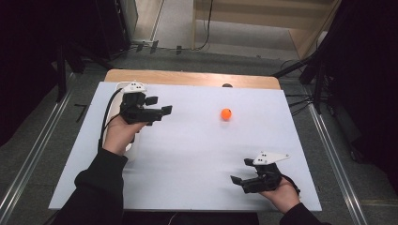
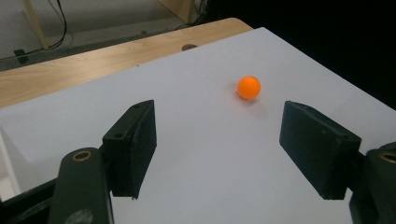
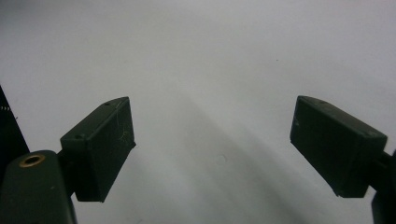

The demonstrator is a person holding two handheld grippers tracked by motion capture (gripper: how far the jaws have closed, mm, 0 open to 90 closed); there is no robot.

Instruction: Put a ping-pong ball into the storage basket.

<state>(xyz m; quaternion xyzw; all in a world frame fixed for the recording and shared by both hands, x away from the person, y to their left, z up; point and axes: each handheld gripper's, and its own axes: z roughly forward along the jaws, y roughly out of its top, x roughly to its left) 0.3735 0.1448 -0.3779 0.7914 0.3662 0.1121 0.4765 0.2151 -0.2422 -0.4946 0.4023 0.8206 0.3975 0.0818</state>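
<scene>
Nearest the person: right hand-held gripper (image 1: 239,181) sits low over the surface (image 1: 187,159), well short of the orange ball (image 1: 226,114) and off to its near-right. Jaws spread wide, nothing between them – its own view gives bare white sheet between the two black pads (image 3: 100,147). Reads as parked, kept out of the way rather than working.

Further out: left hand-held gripper (image 1: 160,106) held level, well to the left of the ball, jaws pointing toward it. Jaws parted, empty – in the left gripper view the ball (image 2: 249,87) lies ahead, beyond the tips and nearer the right-hand jaw than the left, no contact. Gap looks wider than the ball, so my read is it's lined up for an approach and pick from the side.

Ball itself rests free on the white sheet, toward the far half of the surface, small shadow right under it. Beyond the ball, the sheet ends and a strip of wooden edge (image 1: 187,77) shows.
</scene>
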